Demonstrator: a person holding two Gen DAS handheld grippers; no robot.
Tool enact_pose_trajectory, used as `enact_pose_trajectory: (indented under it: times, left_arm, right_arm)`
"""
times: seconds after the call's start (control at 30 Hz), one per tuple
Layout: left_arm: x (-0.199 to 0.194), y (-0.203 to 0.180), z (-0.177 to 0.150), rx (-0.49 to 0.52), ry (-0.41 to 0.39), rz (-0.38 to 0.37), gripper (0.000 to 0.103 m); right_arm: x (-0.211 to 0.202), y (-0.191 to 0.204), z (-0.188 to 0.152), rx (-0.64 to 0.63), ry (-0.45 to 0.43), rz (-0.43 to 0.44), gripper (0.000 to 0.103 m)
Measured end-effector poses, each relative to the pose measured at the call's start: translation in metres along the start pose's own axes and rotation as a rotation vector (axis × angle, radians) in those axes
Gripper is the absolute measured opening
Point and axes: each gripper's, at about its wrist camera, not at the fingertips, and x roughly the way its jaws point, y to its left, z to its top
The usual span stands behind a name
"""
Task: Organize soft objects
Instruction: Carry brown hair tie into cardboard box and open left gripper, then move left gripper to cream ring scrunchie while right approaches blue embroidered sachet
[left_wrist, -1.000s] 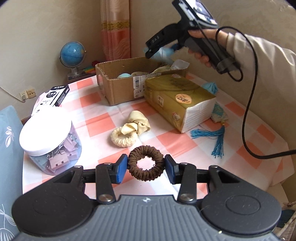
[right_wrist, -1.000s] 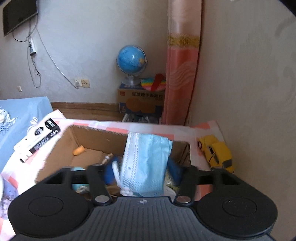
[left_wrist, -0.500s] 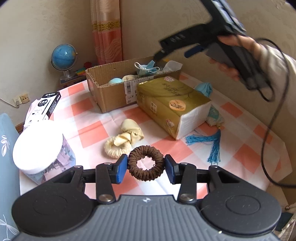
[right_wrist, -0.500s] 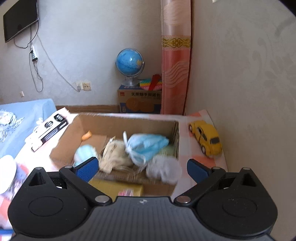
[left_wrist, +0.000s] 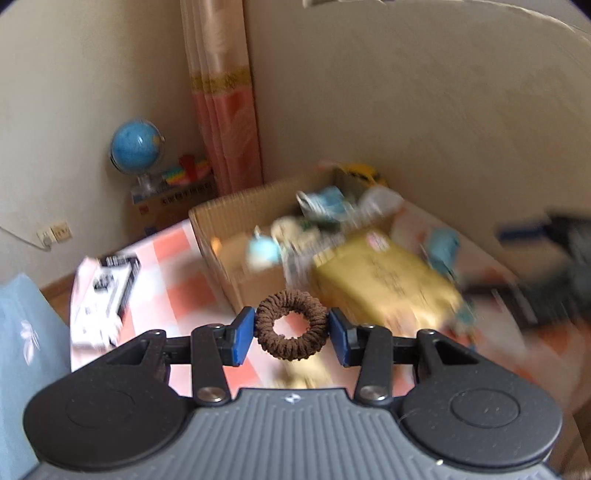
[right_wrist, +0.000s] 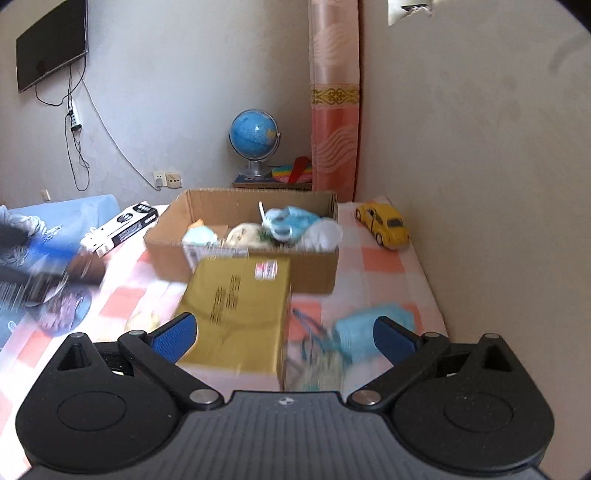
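My left gripper (left_wrist: 291, 335) is shut on a brown ring-shaped scrunchie (left_wrist: 291, 323), held in the air above the checked table in front of the cardboard box (left_wrist: 221, 236). The left wrist view is blurred. My right gripper (right_wrist: 284, 334) stands wide open with nothing between its blue pads, above the gold tissue pack (right_wrist: 240, 306). The cardboard box (right_wrist: 314, 273) holds a blue face mask (right_wrist: 291, 221), a white soft thing (right_wrist: 325, 234) and other soft items. A light blue cloth (right_wrist: 373, 325) and a teal tassel (right_wrist: 314, 336) lie on the table near the right fingertip.
A yellow toy car (right_wrist: 384, 225) stands at the table's far right by the wall. A black-and-white carton (right_wrist: 122, 229) lies left of the box. A globe (right_wrist: 255, 136) and a curtain (right_wrist: 334, 99) are behind the table. A clear jar (right_wrist: 62, 306) sits at the left.
The blue mask left my right gripper and lies in the box; that gripper opened wide and drew back from the box. My left gripper rose toward the box, still holding the scrunchie.
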Motion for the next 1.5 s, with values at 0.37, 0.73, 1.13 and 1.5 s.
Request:
enact_pose_trajectory:
  times: [0.37, 0.73, 1.13, 1.5]
  left_arm:
    - [0.084, 0.028, 0.090, -0.044, 0.005, 0.080, 0.045]
    - [0.102, 0.033, 0.085, -0.081, 0.001, 0.176, 0.091]
    - [0.029, -0.010, 0.032, -0.054, -0.050, 0.111, 0.100]
    - [0.005, -0.038, -0.039, -0.073, -0.007, 0.115, 0.100]
  right_arm:
    - [-0.019, -0.017, -0.033, 0.052, -0.004, -0.020, 0.103]
    - [-0.026, -0.025, -0.039, 0.069, -0.007, -0.023, 0.103]
    - [-0.034, -0.023, -0.045, 0.073, -0.001, -0.036, 0.103]
    - [-0.024, -0.024, -0.056, 0.078, 0.042, -0.068, 0.103]
